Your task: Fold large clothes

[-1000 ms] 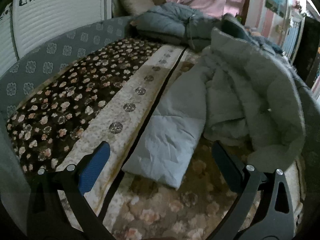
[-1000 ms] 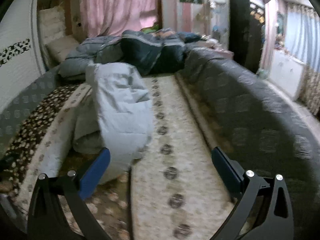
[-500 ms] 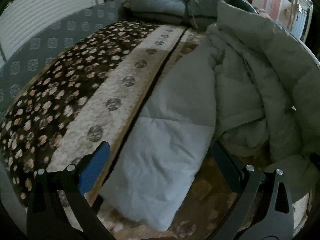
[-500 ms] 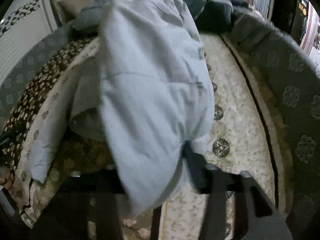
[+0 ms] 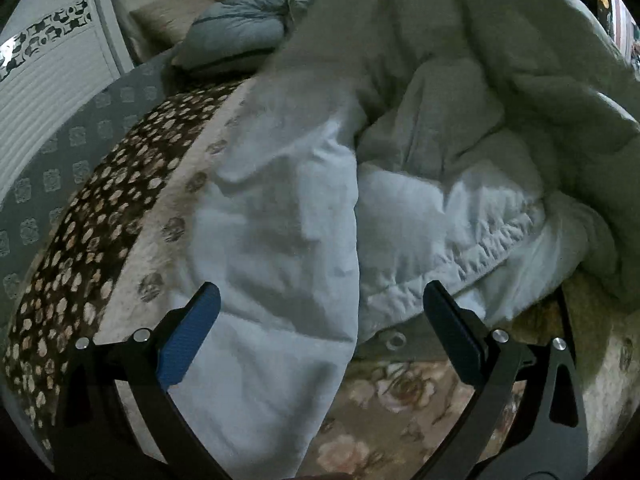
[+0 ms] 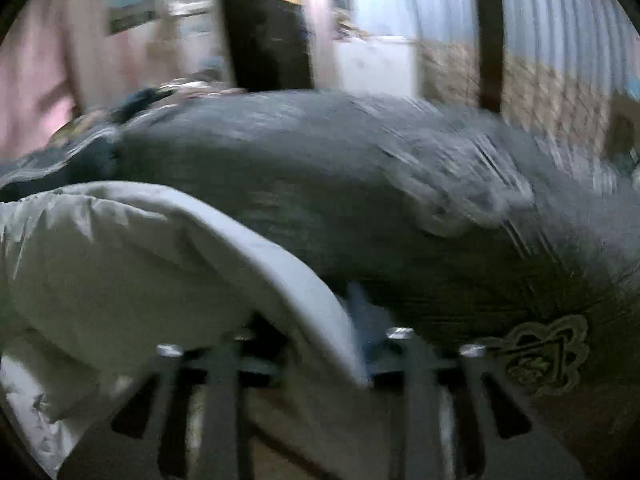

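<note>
A bed point(image 5: 132, 184) covered with a patterned blanket fills the left wrist view, with a pale blue padded coat point(image 5: 280, 220) lying rumpled across its middle. The left hand-held gripper point(image 5: 320, 320) angles down over the coat's near end, jaws spread wide, the cloth between them but not pinched. In the blurred right wrist view, the right hand-held gripper point(image 6: 308, 344) has just been opening; a fold of coat point(image 6: 160, 248) lies between its jaws, and I cannot tell whether they press it.
</note>
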Available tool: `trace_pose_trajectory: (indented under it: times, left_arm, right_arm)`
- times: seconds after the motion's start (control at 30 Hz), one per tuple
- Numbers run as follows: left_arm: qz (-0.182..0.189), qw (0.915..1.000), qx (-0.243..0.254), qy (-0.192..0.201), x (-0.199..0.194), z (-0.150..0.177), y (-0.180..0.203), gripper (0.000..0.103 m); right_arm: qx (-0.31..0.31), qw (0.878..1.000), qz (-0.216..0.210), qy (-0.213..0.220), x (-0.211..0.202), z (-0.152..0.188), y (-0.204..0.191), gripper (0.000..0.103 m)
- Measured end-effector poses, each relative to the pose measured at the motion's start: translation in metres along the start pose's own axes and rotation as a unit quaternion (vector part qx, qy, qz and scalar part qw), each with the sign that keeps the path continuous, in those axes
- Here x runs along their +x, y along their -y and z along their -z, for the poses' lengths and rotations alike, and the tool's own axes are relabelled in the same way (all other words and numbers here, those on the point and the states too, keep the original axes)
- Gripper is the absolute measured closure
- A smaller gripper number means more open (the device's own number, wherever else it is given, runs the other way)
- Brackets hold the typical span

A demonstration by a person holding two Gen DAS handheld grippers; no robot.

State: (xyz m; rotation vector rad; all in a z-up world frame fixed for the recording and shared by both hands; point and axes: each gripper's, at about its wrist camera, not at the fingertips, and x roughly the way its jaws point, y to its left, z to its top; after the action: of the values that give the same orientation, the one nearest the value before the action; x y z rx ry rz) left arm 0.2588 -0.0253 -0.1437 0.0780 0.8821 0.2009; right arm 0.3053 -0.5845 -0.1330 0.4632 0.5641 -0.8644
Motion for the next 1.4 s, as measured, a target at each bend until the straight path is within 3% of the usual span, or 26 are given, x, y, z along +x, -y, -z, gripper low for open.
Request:
trace_pose_trajectory:
  times: [0.07,0.1,0.13,0.2,0.23,0.3,0.33,0.37,0.43,0.57,0.63,0.7,0.77,0.83,0.9,0.93,1.07,1.17,1.27,1.4]
  left_arm:
    - [0.001,0.9999,-0.012,-0.001,0.009,-0.006,0.003,0.003]
    - [0.004,0.9998,-0.019,-0.001,0.013,-0.009,0.005,0.003]
    - [0.007,0.9997,-0.024,0.000,0.018,-0.013,0.008,0.003]
    - [0.009,0.9998,-0.017,0.006,0.027,-0.018,0.018,0.003]
    - [0.008,0.9999,-0.003,0.010,0.031,-0.020,0.026,0.003]
    - [0.006,0.9996,0.024,0.015,0.036,-0.022,0.041,0.003]
    - [0.004,0.9990,0.041,0.018,0.040,-0.023,0.049,0.003]
    - [0.001,0.9985,0.051,0.020,0.044,-0.024,0.055,0.003]
    - [-0.004,0.9978,0.061,0.023,0.053,-0.024,0.068,0.003]
    - [-0.017,0.9975,0.065,0.022,0.068,-0.031,0.077,0.003]
    - [-0.014,0.9975,0.067,0.018,0.074,-0.032,0.080,0.003]
    - [-0.008,0.9974,0.071,0.013,0.083,-0.042,0.082,0.003]
    - [0.009,0.9976,0.069,0.007,0.093,-0.043,0.082,0.012]
    - [0.019,0.9976,0.067,0.000,0.100,-0.047,0.080,0.021]
    - [0.036,0.9976,0.059,-0.004,0.099,-0.052,0.078,0.032]
    - [0.052,0.9975,0.049,-0.005,0.097,-0.054,0.073,0.044]
    - [0.068,0.9976,0.005,-0.004,0.089,-0.066,0.055,0.078]
    - [0.071,0.9975,0.001,0.002,0.077,-0.064,0.052,0.089]
    - [0.078,0.9966,-0.010,0.023,0.062,-0.065,0.041,0.094]
    - [0.079,0.9953,0.001,0.055,0.007,-0.065,0.016,0.096]
  right_arm:
    - [-0.009,1.000,-0.003,-0.010,-0.003,-0.005,-0.015,0.034]
    - [-0.015,1.000,-0.013,0.003,-0.011,-0.009,-0.024,0.015]
    - [-0.027,0.999,-0.011,0.025,-0.019,-0.012,-0.029,0.007]
    - [-0.071,0.994,-0.006,0.088,-0.053,-0.017,-0.055,0.003]
    - [-0.085,0.991,-0.031,0.103,-0.067,-0.016,-0.068,0.002]
    - [-0.120,0.982,-0.121,0.082,-0.076,-0.020,-0.088,0.002]
    - [-0.154,0.968,-0.194,0.040,-0.077,-0.008,-0.112,0.002]
    - [-0.179,0.955,-0.237,0.006,-0.075,0.005,-0.127,0.002]
    - [-0.231,0.927,-0.292,-0.054,-0.072,0.039,-0.161,0.002]
    - [-0.333,0.878,-0.330,-0.091,-0.080,0.108,-0.220,0.002]
    - [-0.379,0.861,-0.333,-0.065,-0.091,0.131,-0.241,0.002]
    - [-0.428,0.853,-0.298,-0.033,-0.092,0.150,-0.250,0.003]
    - [-0.429,0.861,-0.269,-0.040,-0.076,0.155,-0.256,0.017]
    - [-0.397,0.877,-0.261,-0.077,-0.063,0.154,-0.242,0.056]
    - [-0.362,0.893,-0.253,-0.085,-0.055,0.138,-0.230,0.073]
    - [-0.345,0.899,-0.255,-0.089,-0.053,0.128,-0.226,0.078]
    - [-0.273,0.916,-0.275,-0.107,-0.053,0.095,-0.201,0.083]
    - [-0.252,0.918,-0.286,-0.110,-0.058,0.081,-0.183,0.085]
    - [-0.236,0.918,-0.300,-0.108,-0.070,0.074,-0.164,0.087]
    - [-0.208,0.917,-0.323,-0.108,-0.083,0.059,-0.132,0.089]
